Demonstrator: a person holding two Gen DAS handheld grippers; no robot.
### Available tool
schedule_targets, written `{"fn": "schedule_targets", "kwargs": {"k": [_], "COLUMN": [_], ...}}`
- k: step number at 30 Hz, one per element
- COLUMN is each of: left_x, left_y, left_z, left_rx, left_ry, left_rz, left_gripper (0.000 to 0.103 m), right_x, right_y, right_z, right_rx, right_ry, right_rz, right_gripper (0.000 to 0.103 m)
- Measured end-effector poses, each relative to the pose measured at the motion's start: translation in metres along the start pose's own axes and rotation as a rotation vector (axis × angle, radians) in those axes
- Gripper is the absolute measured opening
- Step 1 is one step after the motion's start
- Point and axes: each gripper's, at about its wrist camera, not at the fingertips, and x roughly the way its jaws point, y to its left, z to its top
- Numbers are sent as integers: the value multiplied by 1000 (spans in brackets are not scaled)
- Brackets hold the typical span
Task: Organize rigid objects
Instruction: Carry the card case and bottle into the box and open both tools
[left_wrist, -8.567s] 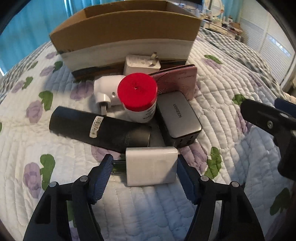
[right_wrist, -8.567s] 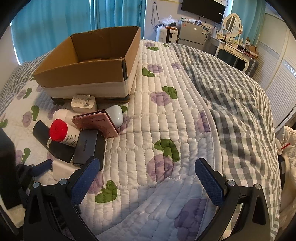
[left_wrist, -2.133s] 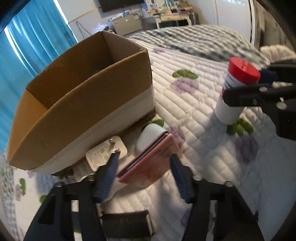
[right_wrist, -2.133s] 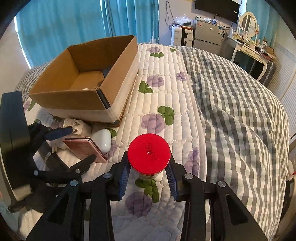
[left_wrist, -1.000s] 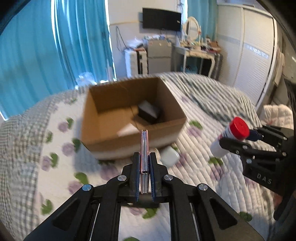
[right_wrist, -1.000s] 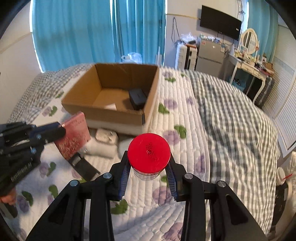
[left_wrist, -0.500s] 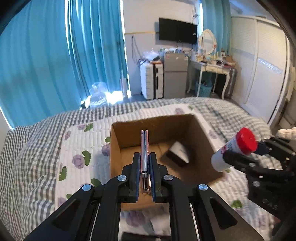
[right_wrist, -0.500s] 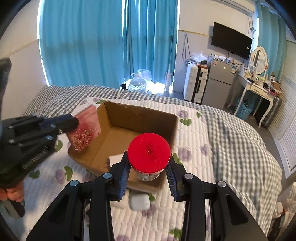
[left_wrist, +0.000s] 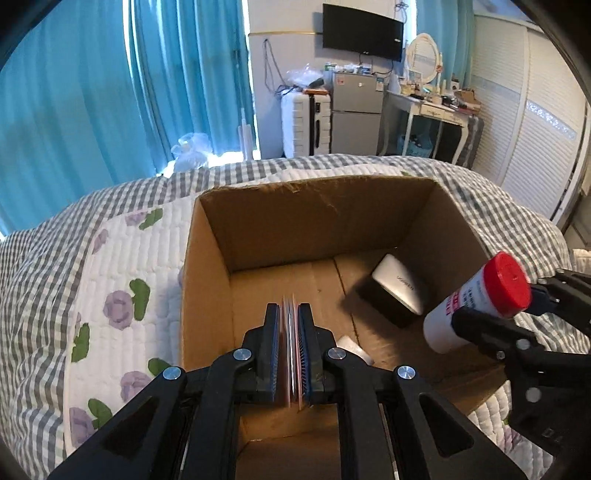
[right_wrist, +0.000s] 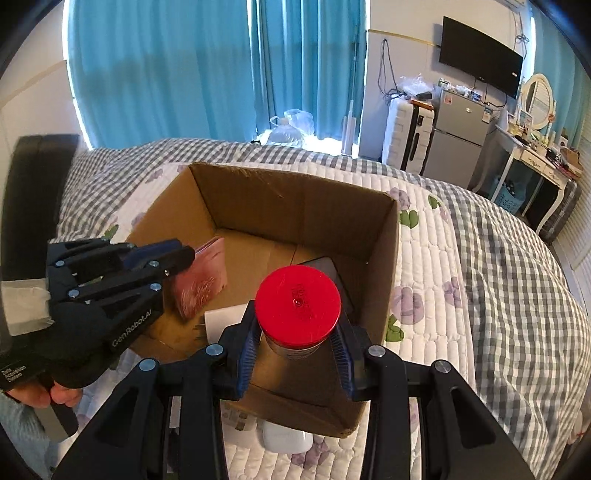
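My left gripper (left_wrist: 290, 332) is shut on a thin pink card case (left_wrist: 290, 354), held on edge over the open cardboard box (left_wrist: 207, 258). The case (right_wrist: 201, 282) and left gripper (right_wrist: 184, 254) show in the right wrist view, over the box's left side. My right gripper (right_wrist: 297, 347) is shut on a white bottle with a red cap (right_wrist: 297, 308), held over the box's (right_wrist: 391, 258) near right part. The bottle (left_wrist: 476, 302) shows at right in the left wrist view. A grey charger (left_wrist: 400, 286) and a white adapter (right_wrist: 225, 323) lie inside the box.
The box stands on a quilted bed (right_wrist: 461, 288) with flower print and a grey check blanket. A white earbud case (right_wrist: 286, 437) and a white plug (right_wrist: 240, 421) lie on the quilt by the box's near wall. Blue curtains, a fridge and a dresser stand behind.
Both grippers have moved closer over the box with their objects held. The box now fills more of both views.
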Motion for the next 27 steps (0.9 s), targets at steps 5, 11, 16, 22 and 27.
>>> {"fn": "schedule_targets", "kwargs": {"k": [5,11,16,22,27], "left_x": [-18,-50,-74,-74,-64], "left_y": [5,19,41,64,78], "left_z": [1,-7,-30,-61,-76], "left_rx": [-19,-20,-37,-93,-115], "left_ry": [-6,-17,-39,-21,-19], "left_rz": [-4,11,31,54,54], "left_gripper": [13,24,29,50,65], "right_x": [-2,-9,13,49,66], "right_y": [-3,13,30,42,49], "right_z": [0,4,3,2,8], "right_rx": [5,-26,-84,-133,-172], "right_ry": [1,6,76,159,170], "right_rz": [-12,-22,-52,-95,-170], "right_gripper": [36,36,36,36,37]}}
